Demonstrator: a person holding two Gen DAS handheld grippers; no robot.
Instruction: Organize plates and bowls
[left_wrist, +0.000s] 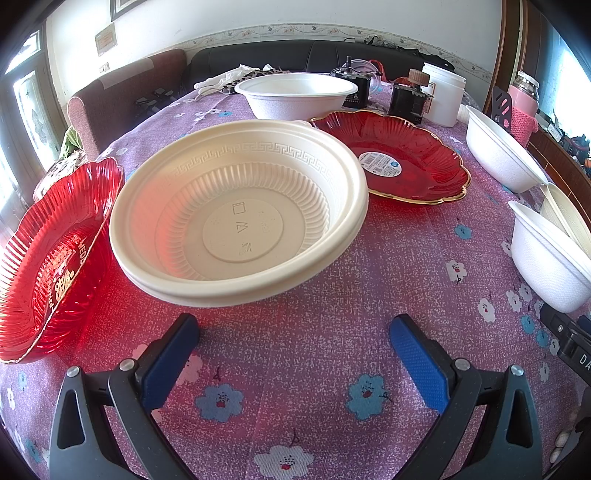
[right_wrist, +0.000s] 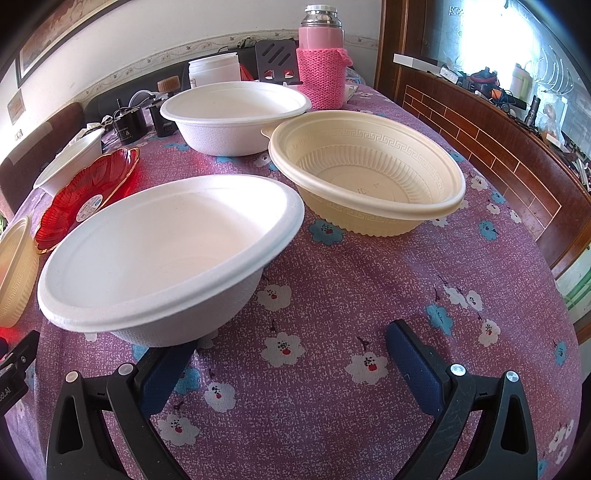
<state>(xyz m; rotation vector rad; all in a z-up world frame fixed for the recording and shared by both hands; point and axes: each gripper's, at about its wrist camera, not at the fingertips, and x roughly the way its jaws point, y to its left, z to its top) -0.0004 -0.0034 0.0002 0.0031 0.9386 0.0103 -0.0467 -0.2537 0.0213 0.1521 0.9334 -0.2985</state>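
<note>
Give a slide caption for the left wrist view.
Open left gripper faces a cream bowl flanked by two red plates.

1. A cream plastic bowl (left_wrist: 240, 218) with a ribbed inside and a key pattern under its rim stands upright on the table; a second rim shows under the first one, so it seems to be stacked in another bowl.
2. A red glass plate (left_wrist: 48, 254) leans tilted against the left side of this bowl.
3. A second red plate with a gold edge (left_wrist: 402, 155) lies flat behind the bowl to the right, with a round sticker in its middle.
4. Three white bowls stand upright: one at the far side (left_wrist: 295, 94), one at the right (left_wrist: 498, 147), one nearer (right_wrist: 162, 258).
5. Another cream bowl (right_wrist: 369, 173) stands just beside the near white bowl.
</note>
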